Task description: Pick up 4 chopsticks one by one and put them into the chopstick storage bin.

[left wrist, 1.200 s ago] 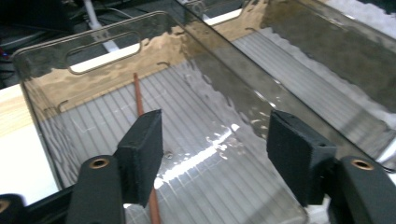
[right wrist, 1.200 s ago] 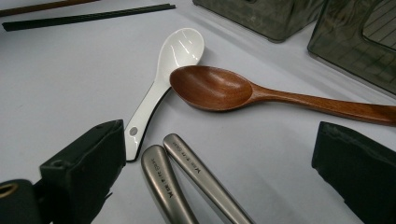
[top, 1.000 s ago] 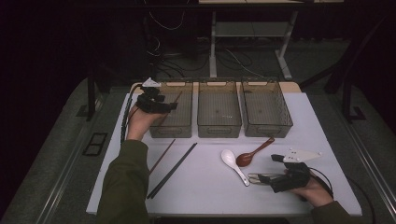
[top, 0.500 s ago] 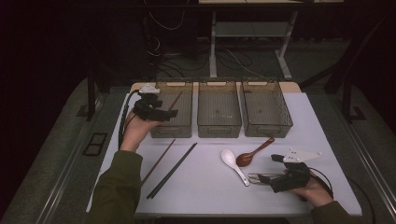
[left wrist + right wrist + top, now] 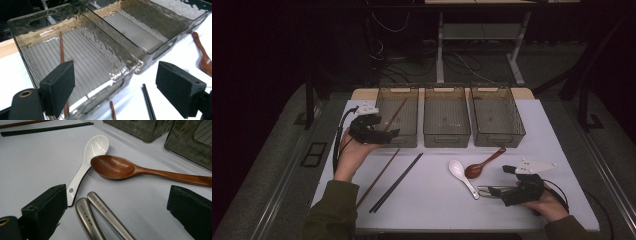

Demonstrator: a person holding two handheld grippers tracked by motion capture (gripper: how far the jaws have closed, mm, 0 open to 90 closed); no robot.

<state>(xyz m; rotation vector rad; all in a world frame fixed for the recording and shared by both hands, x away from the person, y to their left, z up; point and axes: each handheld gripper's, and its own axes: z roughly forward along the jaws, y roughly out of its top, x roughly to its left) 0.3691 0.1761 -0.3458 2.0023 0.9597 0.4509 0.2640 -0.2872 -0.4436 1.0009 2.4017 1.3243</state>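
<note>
My left gripper (image 5: 388,134) (image 5: 115,90) hovers at the near left corner of the left bin (image 5: 411,139). Its jaws have just been opening and nothing is between them. A brown chopstick (image 5: 396,114) (image 5: 61,47) leans inside that bin. Another brown chopstick (image 5: 379,176) and a black pair (image 5: 397,181) lie on the white table below it. My right gripper (image 5: 497,191) (image 5: 117,217) rests near the front right edge. It is open, with two metal utensil handles (image 5: 100,217) lying on the table between its jaws. A white spoon (image 5: 87,162) and a wooden spoon (image 5: 120,167) lie just ahead of it.
Two more smoky plastic bins, middle (image 5: 446,139) and right (image 5: 499,140), stand in a row at the back of the table (image 5: 437,210). The wooden spoon (image 5: 202,55) is off to the side of the left gripper.
The left hand has drawn back from over the left bin toward the near side, its jaws wider apart. The right hand has kept still.
</note>
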